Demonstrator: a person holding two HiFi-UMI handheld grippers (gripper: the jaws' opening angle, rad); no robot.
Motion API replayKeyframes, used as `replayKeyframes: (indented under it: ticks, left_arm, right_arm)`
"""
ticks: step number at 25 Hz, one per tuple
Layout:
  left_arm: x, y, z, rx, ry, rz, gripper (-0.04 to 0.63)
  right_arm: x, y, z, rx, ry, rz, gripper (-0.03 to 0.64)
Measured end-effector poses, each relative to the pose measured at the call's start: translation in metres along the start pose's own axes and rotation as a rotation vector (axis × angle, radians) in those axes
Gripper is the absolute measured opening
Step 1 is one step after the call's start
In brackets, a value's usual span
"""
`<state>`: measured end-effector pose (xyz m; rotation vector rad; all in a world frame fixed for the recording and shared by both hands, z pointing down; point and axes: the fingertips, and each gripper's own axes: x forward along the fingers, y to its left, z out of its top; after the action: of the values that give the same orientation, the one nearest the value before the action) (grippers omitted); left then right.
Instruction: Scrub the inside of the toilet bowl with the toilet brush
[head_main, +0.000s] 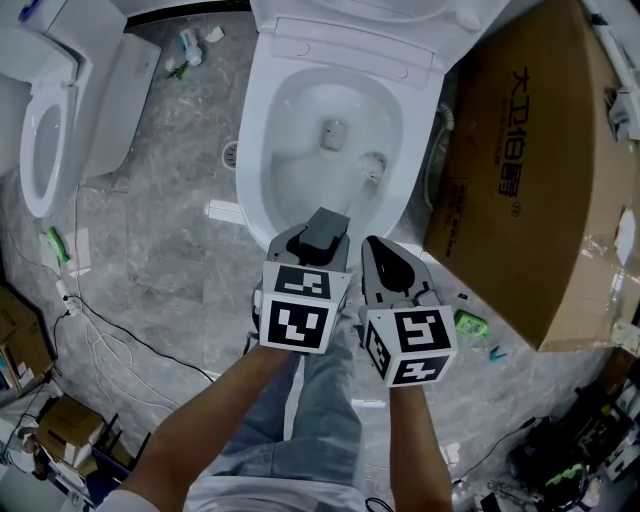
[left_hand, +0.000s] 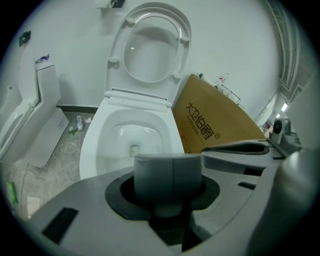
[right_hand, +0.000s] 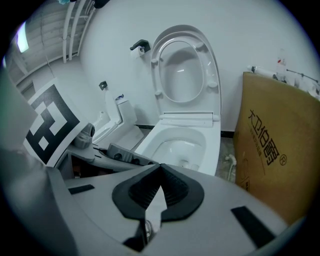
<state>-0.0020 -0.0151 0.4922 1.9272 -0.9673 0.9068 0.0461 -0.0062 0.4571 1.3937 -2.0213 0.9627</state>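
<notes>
Grey marbled floor tiles (head_main: 170, 250) run under everything here, and on them stands the white ceramic toilet bowl (head_main: 262, 130), seat and lid raised. Inside it, just right of the drain opening, is what I take for the white toilet brush (head_main: 372, 168), only its small pale bristly head showing. It lies straight ahead of and below the right gripper (head_main: 376, 250). So the brush's long axis seems to run from that gripper forward and down into the bowl, though the shaft is too faint against the porcelain to trace. That gripper's jaws are pressed together on a thin white strip (right_hand: 156, 202), likely the handle. The left gripper (head_main: 318, 250), close beside it, is clamped round a squat dark grey block (left_hand: 172, 177) I cannot identify. The right hand looks the one placed to scrub. A brown cardboard box (head_main: 520, 170) leans just right of the bowl, and a second white toilet (head_main: 45, 140) stands well off to the left
</notes>
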Motion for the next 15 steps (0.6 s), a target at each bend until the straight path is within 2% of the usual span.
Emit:
replayKeyframes:
  ticks: [5, 15]
  left_arm:
    - [0.0, 0.017, 0.005, -0.04, -0.036, 0.02, 0.156]
    - [0.018, 0.039, 0.006, -0.045, -0.031, 0.045, 0.156]
  right_arm:
    - [0.005, 0.0, -0.001, -0.003, 0.008, 0.006, -0.002]
    - [0.02, 0.004, 0.007, -0.015, 0.005, 0.036, -0.002]
